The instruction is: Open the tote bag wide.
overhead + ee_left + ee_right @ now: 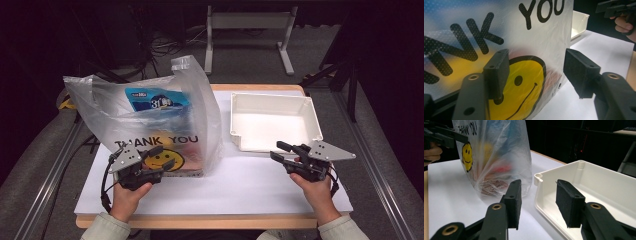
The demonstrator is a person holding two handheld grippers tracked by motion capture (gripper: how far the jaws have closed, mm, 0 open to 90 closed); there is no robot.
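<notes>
One clear plastic bag (150, 120) printed with a smiley face, one white tray (274, 121), one white sheet (240, 185) across the worktop (215, 220), and two claws: left claw (155, 162), right claw (281, 151).

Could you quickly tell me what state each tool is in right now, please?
Left tool: open, holding nothing, right up against the plastic bag.
Right tool: open, holding nothing, near the white tray.

High view looks down on the plastic bag (150, 120); both gripper views face it, the left one closest
</notes>
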